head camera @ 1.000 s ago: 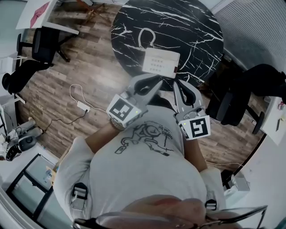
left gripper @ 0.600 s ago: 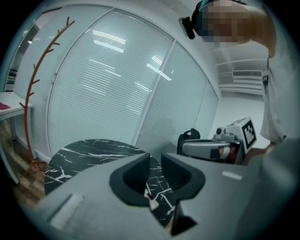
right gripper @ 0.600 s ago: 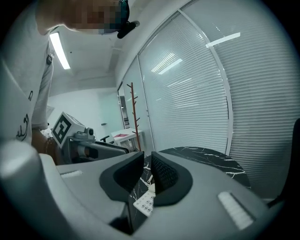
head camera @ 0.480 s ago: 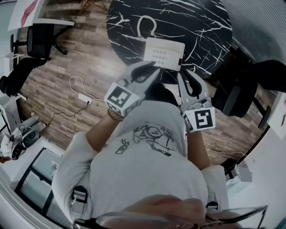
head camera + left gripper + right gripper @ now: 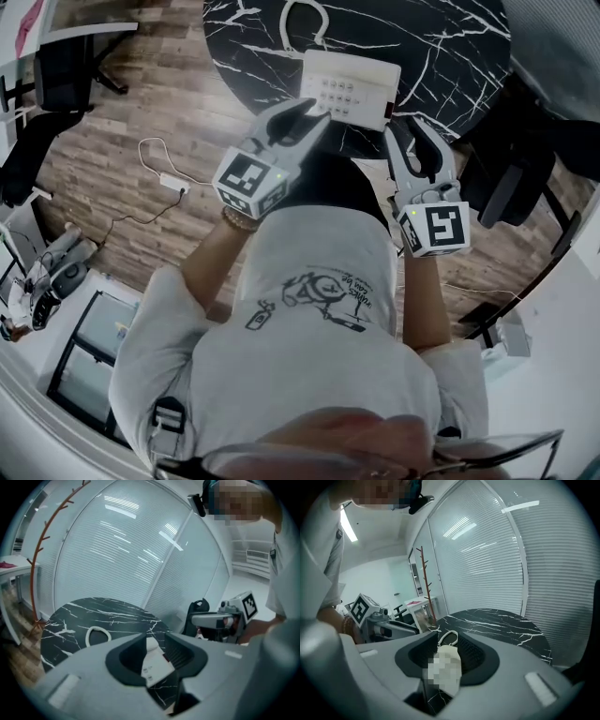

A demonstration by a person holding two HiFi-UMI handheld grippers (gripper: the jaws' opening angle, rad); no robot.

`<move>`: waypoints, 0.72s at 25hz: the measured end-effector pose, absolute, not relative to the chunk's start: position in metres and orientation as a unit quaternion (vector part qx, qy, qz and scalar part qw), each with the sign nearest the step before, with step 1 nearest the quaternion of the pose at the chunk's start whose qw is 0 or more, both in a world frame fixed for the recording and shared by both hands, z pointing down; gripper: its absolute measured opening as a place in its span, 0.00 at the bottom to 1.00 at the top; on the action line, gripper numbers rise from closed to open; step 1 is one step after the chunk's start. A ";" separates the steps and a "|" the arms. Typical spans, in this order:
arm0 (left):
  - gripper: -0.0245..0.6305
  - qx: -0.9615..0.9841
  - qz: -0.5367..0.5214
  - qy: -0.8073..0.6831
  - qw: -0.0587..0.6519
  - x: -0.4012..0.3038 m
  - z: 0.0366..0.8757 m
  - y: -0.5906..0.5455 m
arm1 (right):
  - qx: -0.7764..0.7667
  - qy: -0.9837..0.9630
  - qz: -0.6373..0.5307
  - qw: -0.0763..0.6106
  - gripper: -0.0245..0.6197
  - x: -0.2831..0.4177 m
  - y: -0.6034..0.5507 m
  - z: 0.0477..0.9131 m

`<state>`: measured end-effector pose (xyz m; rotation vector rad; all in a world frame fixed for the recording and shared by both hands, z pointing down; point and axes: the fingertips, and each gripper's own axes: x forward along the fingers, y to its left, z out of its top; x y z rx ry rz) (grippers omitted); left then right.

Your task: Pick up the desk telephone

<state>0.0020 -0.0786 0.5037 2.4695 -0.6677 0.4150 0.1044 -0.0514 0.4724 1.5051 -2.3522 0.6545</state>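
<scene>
At counter [image 5: 441, 37] 6 o'clock sat the desk telephone [image 5: 349, 87]. Left hand-held gripper [image 5: 314, 111] and right hand-held gripper [image 5: 411, 133] had just been opening, spread, empty. Probably light, stiff, slick; clamp 9 and 3 o'clock sides.

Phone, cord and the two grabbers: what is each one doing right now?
Phone: lying flat on the table, buttons up, not gripped.
Cord: curled in a loop on the table.
Left gripper: jaws apart, just been opening, phone ahead between them, unpressed.
Right gripper: jaws apart, just been opening, phone ahead between them, unpressed.
</scene>
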 end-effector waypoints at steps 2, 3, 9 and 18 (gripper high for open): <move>0.25 0.913 0.162 -0.249 0.278 0.002 0.524 -0.082 | 0.522 -0.806 0.237 0.144 0.26 0.108 -0.055 0.489; 0.26 0.911 0.166 -0.251 0.283 0.001 0.534 -0.084 | 0.523 -0.804 0.242 0.147 0.28 0.109 -0.057 0.498; 0.31 0.893 0.184 -0.264 0.316 -0.012 0.586 -0.088 | 0.531 -0.785 0.273 0.167 0.35 0.112 -0.061 0.546; 0.42 0.868 0.204 -0.274 0.360 -0.024 0.645 -0.093 | 0.531 -0.762 0.317 0.191 0.45 0.117 -0.055 0.613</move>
